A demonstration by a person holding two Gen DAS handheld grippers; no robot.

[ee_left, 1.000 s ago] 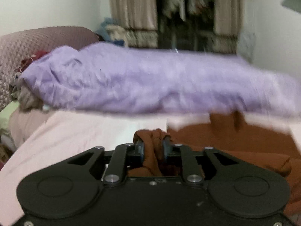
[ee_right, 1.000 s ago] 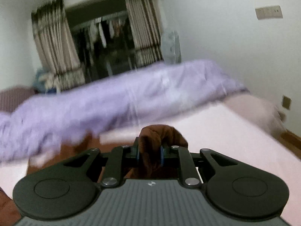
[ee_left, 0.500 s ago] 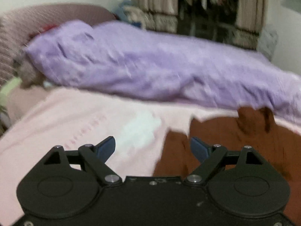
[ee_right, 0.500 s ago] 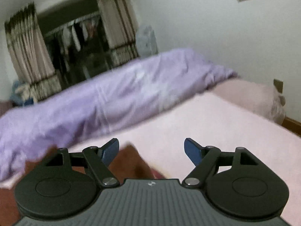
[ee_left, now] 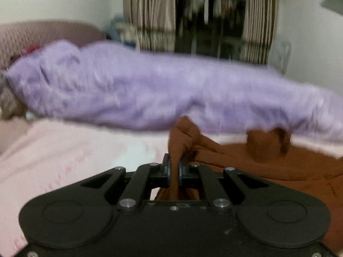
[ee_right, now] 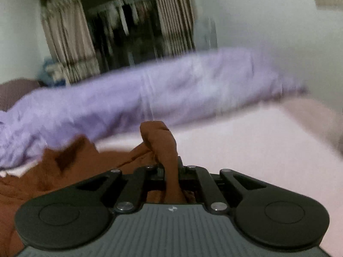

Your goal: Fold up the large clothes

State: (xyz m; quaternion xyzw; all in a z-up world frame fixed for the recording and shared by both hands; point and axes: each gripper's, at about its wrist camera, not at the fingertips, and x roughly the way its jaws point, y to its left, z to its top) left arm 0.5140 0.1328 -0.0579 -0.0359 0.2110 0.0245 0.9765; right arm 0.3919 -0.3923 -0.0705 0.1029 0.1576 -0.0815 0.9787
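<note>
A rust-brown garment (ee_left: 268, 160) lies spread on the pink bed sheet (ee_left: 75, 150). My left gripper (ee_left: 174, 169) is shut on a bunched fold of it, which sticks up between the pads. The rest of the cloth spreads to the right in the left wrist view. In the right wrist view the same brown garment (ee_right: 64, 167) spreads to the left, and my right gripper (ee_right: 171, 171) is shut on another raised fold of it. The pads themselves are mostly hidden by cloth.
A long rolled purple duvet (ee_left: 150, 92) lies across the bed just beyond the garment. A mauve headboard (ee_left: 42, 36) stands at the left. Curtains (ee_left: 148, 15) and a dark wardrobe opening are behind. The pink sheet (ee_right: 246, 150) stretches right to the bed edge.
Both grippers held brown cloth a second ago, opened wide and let it go half a second ago, and have now shut again on fresh folds of the garment, lower on the bed.
</note>
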